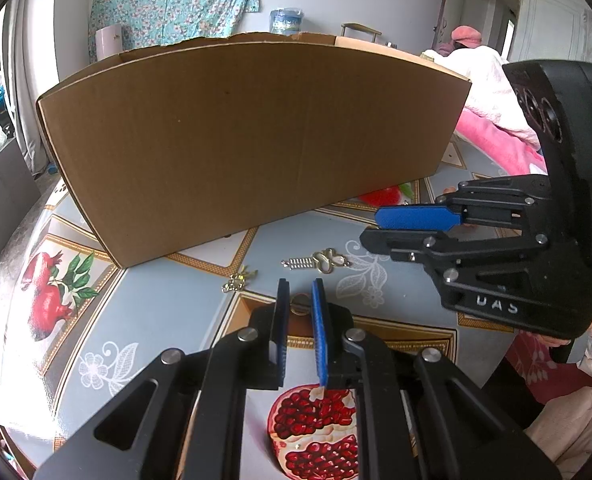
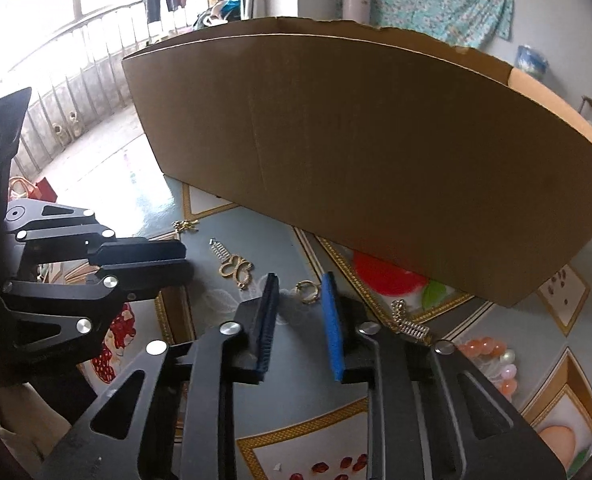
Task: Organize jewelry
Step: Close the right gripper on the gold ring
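In the left wrist view my left gripper [image 1: 301, 284] is shut on a small gold ring [image 1: 299, 305], held above the patterned tablecloth [image 1: 156, 312]. A gold butterfly pendant [image 1: 328, 261] with a silver link strip lies just ahead of it, and a small gold charm [image 1: 238, 280] lies to its left. My right gripper [image 1: 370, 228] reaches in from the right. In the right wrist view the right gripper [image 2: 299, 280] stands open over a gold hoop [image 2: 308, 291], which lies between its tips close to the blue pad. The left gripper [image 2: 184, 262] is at the left, next to the butterfly pendant [image 2: 236, 268].
A tall open cardboard box [image 1: 256, 140] [image 2: 376, 160] stands right behind the jewelry. A silver chain piece [image 2: 410, 322] and an orange and white bead bracelet [image 2: 492, 356] lie to the right. Pink and white fabric [image 1: 492, 92] sits beyond the box's right end.
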